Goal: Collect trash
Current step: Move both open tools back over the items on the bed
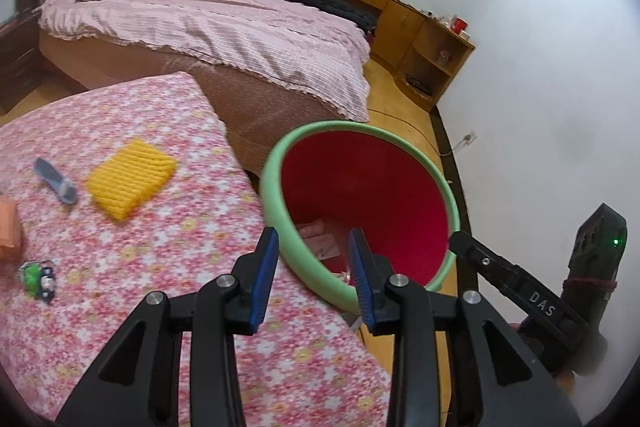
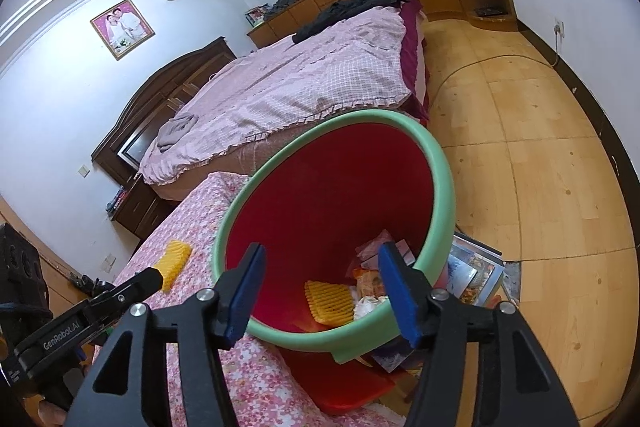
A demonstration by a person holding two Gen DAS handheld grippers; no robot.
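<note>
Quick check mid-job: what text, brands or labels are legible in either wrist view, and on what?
"DAS": on the right tool, seen from the left wrist.
"GenRobot.AI": on the left tool, seen from the right wrist.
Small label below it: too small to read.
Wrappers in the bin: print blurred, unreadable.

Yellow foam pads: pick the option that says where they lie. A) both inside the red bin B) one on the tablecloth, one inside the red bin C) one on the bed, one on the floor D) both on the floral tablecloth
B: one yellow foam pad lies on the floral tablecloth, and another yellow pad rests among the trash inside the red bin with the green rim.
</note>
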